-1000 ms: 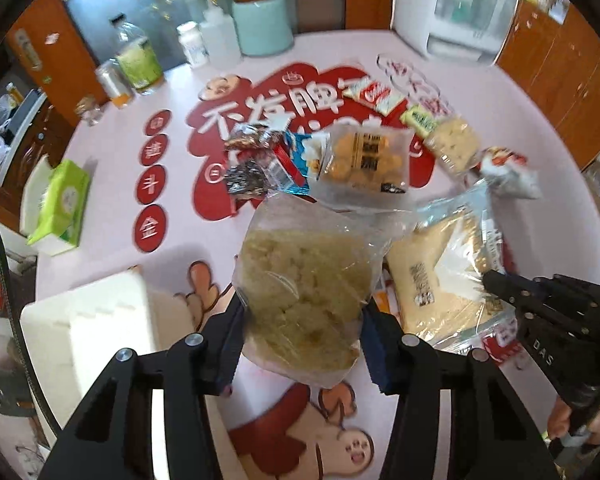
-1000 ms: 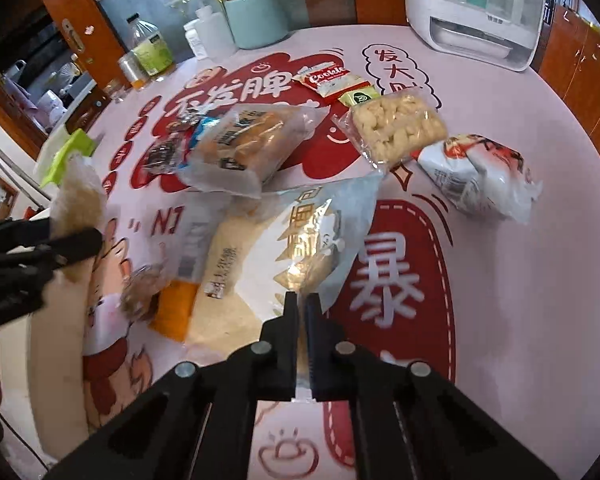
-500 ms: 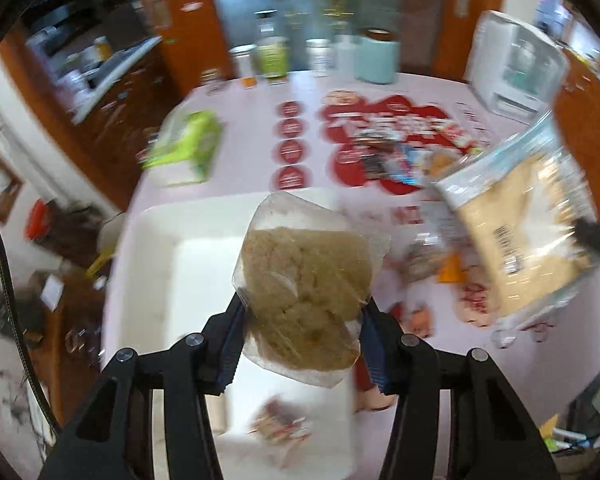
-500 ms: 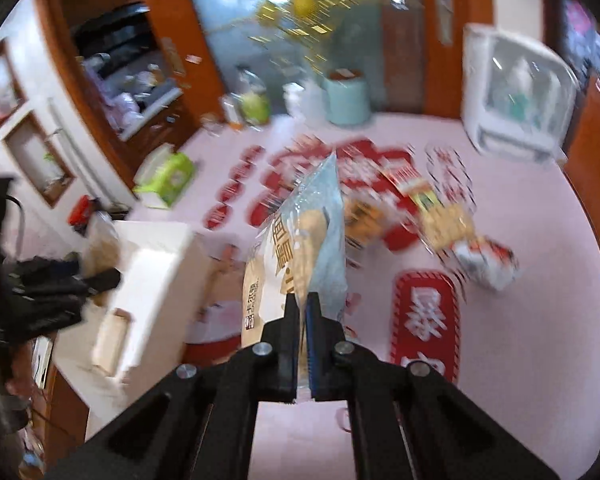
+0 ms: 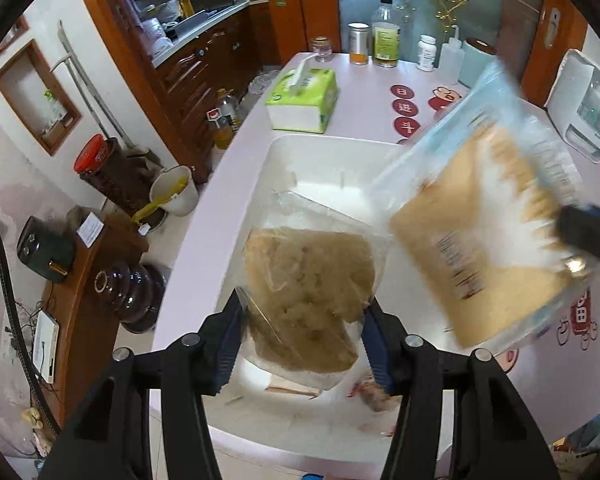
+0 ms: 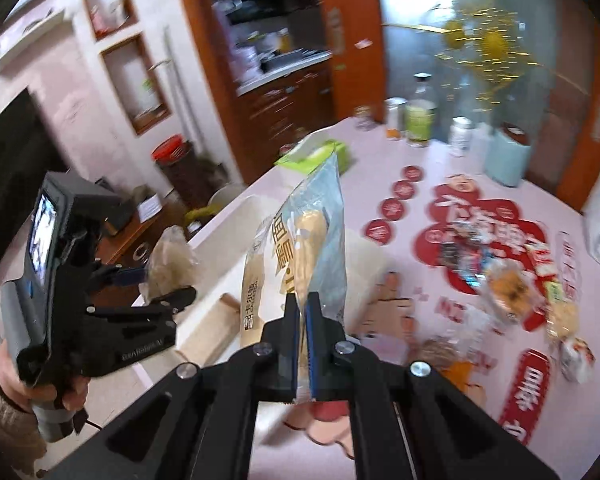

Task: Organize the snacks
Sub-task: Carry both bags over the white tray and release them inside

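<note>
A clear bag of pale crumbly snack hangs between the fingers of the left gripper, directly over the open white bin. The bin lies straight below and just ahead of that gripper, so the drop runs downward along the line the fingers point. The left jaws are opening; the bag is between the blue pads, and they look to be easing off its lower half, though whether they press on it yet cannot be told. The bag's long axis runs away from the gripper, its sealed top edge pointing toward the bin's far wall. A few small packets already lie on the bin floor beneath it. To the right of the left gripper, and slightly higher, a larger flat bag of yellowish biscuits is tilted and blurred, its lower corner over the bin's right rim. In the right wrist view this flat bag stands on edge, long axis pointing up and away, its bottom seal pinched tight in the clenched right gripper. The left gripper is the nearer to the bin's middle; the right one comes in from the side. More snacks remain on the pink table, off to the right of the right gripper.
</note>
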Tool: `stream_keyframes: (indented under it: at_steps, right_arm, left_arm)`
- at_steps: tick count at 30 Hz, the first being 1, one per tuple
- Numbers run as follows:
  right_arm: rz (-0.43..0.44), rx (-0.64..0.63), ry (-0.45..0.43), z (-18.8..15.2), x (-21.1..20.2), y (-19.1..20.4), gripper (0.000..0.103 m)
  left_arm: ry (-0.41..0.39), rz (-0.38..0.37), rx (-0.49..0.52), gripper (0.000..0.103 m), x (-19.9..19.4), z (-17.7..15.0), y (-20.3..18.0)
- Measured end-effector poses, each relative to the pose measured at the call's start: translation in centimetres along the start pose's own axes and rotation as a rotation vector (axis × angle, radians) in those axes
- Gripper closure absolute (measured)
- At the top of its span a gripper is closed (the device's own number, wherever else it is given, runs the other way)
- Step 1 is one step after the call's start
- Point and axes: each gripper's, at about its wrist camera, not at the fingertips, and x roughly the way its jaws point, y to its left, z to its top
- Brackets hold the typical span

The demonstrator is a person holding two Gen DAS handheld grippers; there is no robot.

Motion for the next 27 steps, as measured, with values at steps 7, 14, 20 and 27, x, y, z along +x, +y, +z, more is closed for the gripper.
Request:
stream_keyframes:
  at_steps: [7,14,20,27]
  right_arm:
    - [-0.004,0.005,-0.002,0.6,1.2,2.3,0.064]
    - [-0.064,0.018,-0.018,0.4,0.9,1.9,0.058]
    - [-0.110,0.065,-0.004,-1.1,0.2,0.5,0.058]
    - [-0.168,0.192,-0.034,-4.1,-2.0,-3.3,0.058]
  left_arm:
    - [-0.039,-0.030,-0.016,0.009,-0.9,-0.2,1.6]
    - [-0.040,-0.065,0.002,0.009,-1.0,0.2,1.0]
    - [-0.061,-0.103,0.059,0.009,-1.5,0.7,-1.3]
    - [-0.058,-0.170,0.170,0.009,-2.2,1.0,-6.5]
